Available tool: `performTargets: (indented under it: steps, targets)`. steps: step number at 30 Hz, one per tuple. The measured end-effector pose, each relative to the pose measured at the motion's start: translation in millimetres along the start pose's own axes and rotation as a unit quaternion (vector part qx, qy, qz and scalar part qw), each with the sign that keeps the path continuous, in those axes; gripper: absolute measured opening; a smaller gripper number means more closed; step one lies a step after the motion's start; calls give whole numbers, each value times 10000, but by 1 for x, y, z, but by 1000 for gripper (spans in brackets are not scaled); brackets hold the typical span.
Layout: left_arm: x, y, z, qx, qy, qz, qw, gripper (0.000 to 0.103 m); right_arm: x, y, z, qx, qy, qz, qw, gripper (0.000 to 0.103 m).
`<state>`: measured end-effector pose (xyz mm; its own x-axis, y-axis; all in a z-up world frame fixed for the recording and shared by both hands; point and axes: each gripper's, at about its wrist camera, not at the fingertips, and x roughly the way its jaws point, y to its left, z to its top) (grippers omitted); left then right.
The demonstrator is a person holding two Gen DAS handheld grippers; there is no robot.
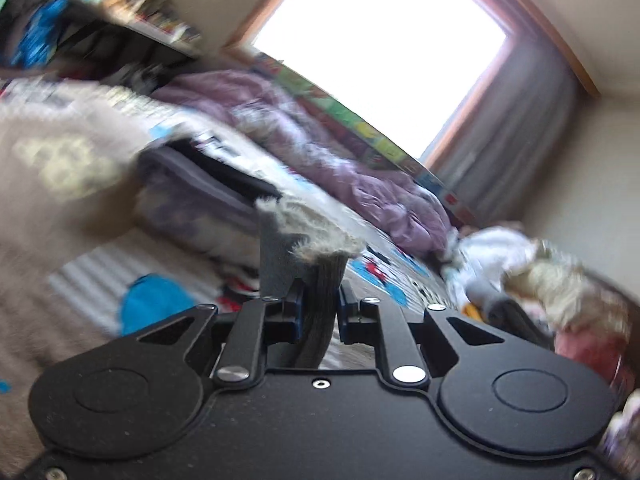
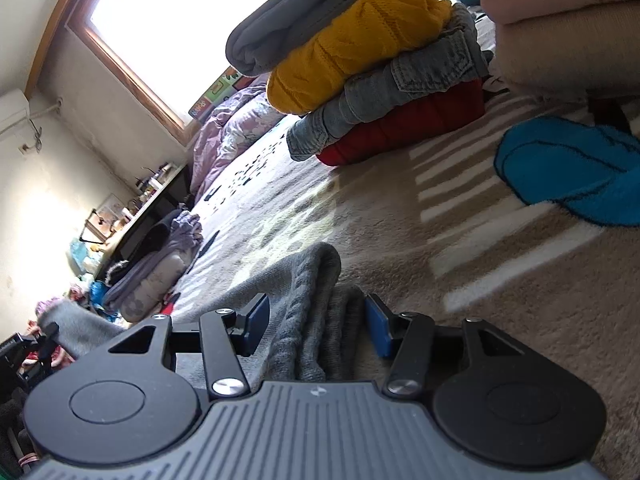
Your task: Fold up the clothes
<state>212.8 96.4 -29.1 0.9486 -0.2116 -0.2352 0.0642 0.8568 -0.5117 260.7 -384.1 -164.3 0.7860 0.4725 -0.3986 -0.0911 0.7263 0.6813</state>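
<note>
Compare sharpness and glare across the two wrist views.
Left wrist view: background smeared by motion blur, window blown white; the left gripper stays crisp. Right wrist view: sharp, folded stack clearly textured, window overexposed, fisheye bending its frame.

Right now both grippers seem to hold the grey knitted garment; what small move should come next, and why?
Probably lower the left gripper toward the patterned beige blanket. It is shut on the grey knitted garment and looks lifted, while the right gripper pinches a bunched fold low on the blanket, so the cloth could lie flat.
</note>
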Motion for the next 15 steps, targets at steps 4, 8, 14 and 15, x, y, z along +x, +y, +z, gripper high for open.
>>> performTargets:
  steps: [4,8,14,15]
  targets:
    - [8,-53,-13,872,77,-171,9960,13,-2,-5,3,149,32,164,9997,53]
    - [19,-98,-39,1619,197,-301,9861,13,-3,-10,4,290,51,305,9991,53]
    - [39,-152,-90,2609,474,-532,9627,13,-5,-18,7,531,54,521,9972,52]
    - [41,-158,-99,2759,519,-567,9581,13,-6,-20,7,592,49,561,9967,51]
